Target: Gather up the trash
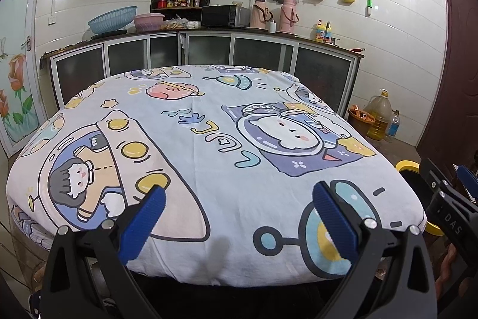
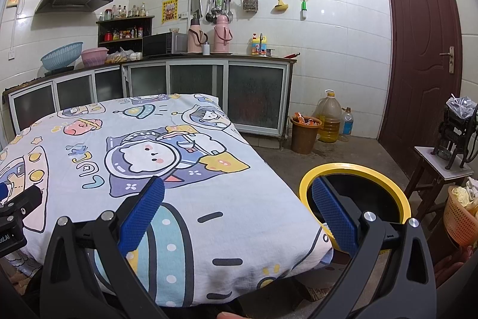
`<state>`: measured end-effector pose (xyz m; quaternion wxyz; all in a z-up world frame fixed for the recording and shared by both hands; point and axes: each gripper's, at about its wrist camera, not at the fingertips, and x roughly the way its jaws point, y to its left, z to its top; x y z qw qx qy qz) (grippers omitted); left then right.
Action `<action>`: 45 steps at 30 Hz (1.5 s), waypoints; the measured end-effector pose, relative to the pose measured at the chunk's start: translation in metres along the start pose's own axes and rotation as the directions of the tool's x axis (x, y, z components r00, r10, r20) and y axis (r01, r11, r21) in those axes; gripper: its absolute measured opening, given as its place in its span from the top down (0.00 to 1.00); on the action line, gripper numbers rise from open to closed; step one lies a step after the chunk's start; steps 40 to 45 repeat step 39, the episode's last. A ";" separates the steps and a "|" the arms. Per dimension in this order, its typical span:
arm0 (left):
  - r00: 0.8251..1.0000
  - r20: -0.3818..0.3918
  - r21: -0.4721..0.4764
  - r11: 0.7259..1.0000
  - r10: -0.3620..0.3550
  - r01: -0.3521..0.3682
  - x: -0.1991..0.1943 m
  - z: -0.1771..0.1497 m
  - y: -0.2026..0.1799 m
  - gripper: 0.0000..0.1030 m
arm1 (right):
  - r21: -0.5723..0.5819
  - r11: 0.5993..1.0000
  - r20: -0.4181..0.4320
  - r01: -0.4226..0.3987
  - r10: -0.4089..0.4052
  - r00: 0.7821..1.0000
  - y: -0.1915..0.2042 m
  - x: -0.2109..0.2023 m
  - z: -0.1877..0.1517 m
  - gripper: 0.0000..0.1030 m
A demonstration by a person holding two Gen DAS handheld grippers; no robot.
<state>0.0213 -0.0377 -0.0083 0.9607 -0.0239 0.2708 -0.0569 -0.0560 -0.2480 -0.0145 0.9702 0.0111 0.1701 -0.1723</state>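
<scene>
A table under a cartoon-print cloth fills the left wrist view and shows in the right wrist view. No trash shows on the cloth. A black bin with a yellow rim stands on the floor by the table's right side; its rim also shows in the left wrist view. My left gripper is open and empty over the table's near edge. My right gripper is open and empty over the table's near right corner, its right finger in front of the bin.
A kitchen counter with cabinets runs along the far wall. A brown bucket, an oil jug and a bottle stand on the floor. A dark red door, a small stool and an orange basket are at right.
</scene>
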 end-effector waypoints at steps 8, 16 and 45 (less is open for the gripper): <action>1.000 -0.001 0.003 1.000 -0.004 0.004 0.000 0.000 0.000 0.08 | -0.001 1.000 -0.002 -0.001 0.001 1.000 -0.001 0.001 0.000 0.08; 1.000 -0.004 0.002 1.000 -0.017 0.017 0.003 0.001 0.001 0.08 | 0.000 1.000 -0.008 -0.002 0.002 1.000 0.000 0.002 -0.004 0.08; 0.999 -0.013 0.013 0.999 -0.043 0.043 0.006 0.002 0.001 0.08 | 0.003 1.000 -0.008 -0.004 0.004 1.000 0.000 0.002 -0.005 0.08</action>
